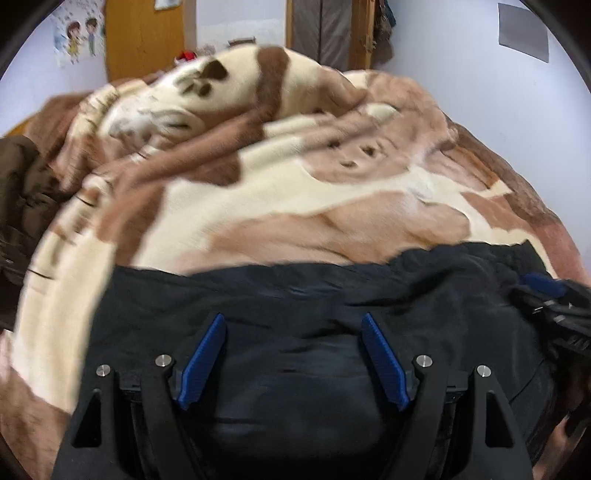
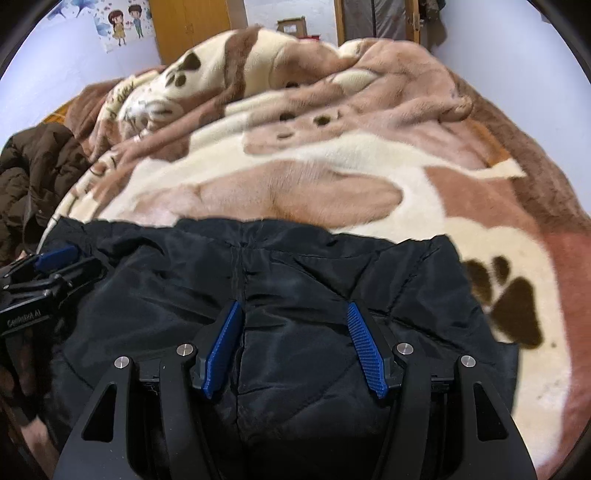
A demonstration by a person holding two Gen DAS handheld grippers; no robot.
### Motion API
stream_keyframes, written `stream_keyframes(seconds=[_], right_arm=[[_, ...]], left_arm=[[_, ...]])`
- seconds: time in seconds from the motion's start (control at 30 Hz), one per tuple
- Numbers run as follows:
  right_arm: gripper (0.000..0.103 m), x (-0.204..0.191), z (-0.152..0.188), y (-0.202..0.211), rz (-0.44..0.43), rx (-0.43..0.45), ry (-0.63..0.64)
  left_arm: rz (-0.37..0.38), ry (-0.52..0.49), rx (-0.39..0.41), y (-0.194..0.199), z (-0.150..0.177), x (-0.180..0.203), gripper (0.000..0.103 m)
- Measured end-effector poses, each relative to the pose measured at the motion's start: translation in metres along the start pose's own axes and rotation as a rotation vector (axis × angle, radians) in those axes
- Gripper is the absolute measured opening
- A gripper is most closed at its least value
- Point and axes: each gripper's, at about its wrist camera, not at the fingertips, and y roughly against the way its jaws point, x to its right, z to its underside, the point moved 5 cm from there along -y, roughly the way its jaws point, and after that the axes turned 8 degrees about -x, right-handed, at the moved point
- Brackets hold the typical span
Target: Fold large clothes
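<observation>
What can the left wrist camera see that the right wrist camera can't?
Only the left wrist view shows the grey sheet on the wall at the upper right, and the right hand-held gripper at its right edge.

Only the right wrist view shows the big dark paw print on the blanket's right side, and the left hand-held gripper at its left edge.

Both show the black jacket on the brown and cream blanket, the brown coat at the left, the cartoon poster and the wooden door.
</observation>
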Motion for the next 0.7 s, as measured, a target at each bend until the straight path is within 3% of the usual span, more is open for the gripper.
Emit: stream_keyframes(seconds=[0.07, 0.2, 0.4, 0.7], right_arm=[[0.059, 0.007, -0.001, 0.01, 0.049, 0.023, 0.005], [0.059, 0.031, 0.003, 0.0, 0.114, -0.003, -0.028], [0.06, 0.047, 0.009, -0.028, 0.149, -0.023, -0.056], [0.06, 0.052, 0.014, -0.047, 0.146, -0.016, -0.083]], left_arm=[[-0.038, 0.009, 0.02, 0.007, -0.001, -0.021, 0.078], [-0.098, 0.05, -0.024, -0.013, 0.008, -0.061, 0.078], [-0.079, 0.063, -0.019, -0.041, 0.018, -0.067, 0.086], [-0.037, 0.102, 0.005, -0.055, 0.021, -0.07, 0.087]])
